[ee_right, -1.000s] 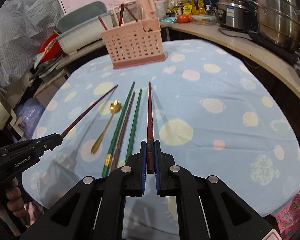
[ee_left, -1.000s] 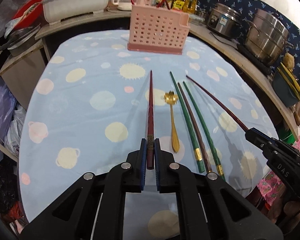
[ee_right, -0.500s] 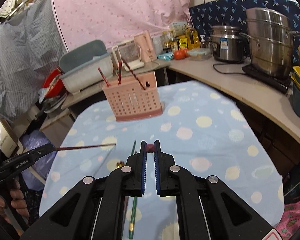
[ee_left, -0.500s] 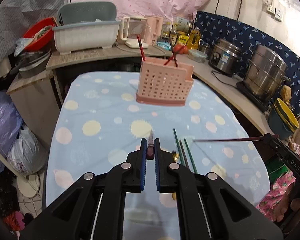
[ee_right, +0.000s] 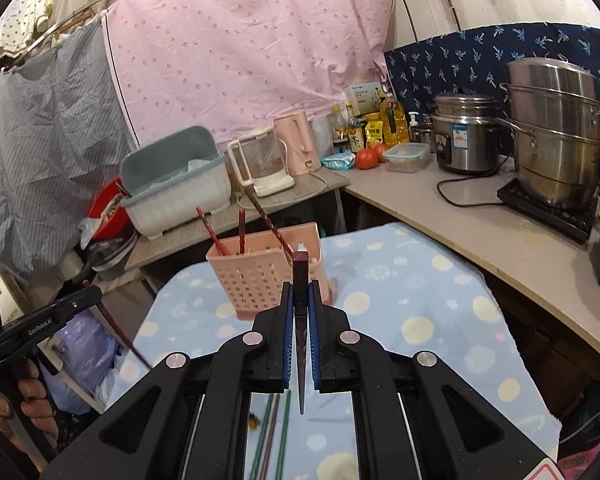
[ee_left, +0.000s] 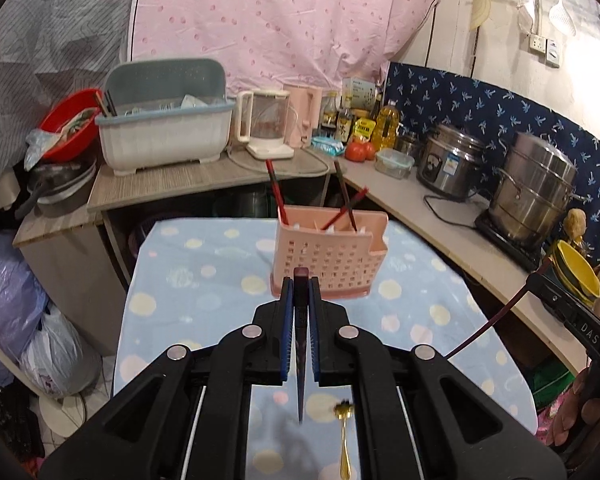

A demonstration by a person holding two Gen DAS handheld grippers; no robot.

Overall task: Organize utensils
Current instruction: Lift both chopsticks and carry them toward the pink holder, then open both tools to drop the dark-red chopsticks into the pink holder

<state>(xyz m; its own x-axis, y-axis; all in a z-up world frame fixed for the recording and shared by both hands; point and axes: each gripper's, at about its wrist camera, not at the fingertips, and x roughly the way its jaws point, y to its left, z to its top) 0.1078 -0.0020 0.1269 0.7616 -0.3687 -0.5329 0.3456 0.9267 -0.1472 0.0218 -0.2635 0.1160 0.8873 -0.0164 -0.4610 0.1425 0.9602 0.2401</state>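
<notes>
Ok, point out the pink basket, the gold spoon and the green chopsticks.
Pink basket [ee_left: 328, 258], left wrist view, front wall.
Gold spoon [ee_left: 344, 446], left wrist view, handle.
Green chopsticks [ee_right: 285, 428], right wrist view, one shaft.

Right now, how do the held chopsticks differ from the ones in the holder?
Held chopsticks: one clamped in each shut tool, in the air, tips hanging down. Holder chopsticks: three, standing tilted in the pink holder, ungripped, ends up. Shared: dark red and slim.
</notes>
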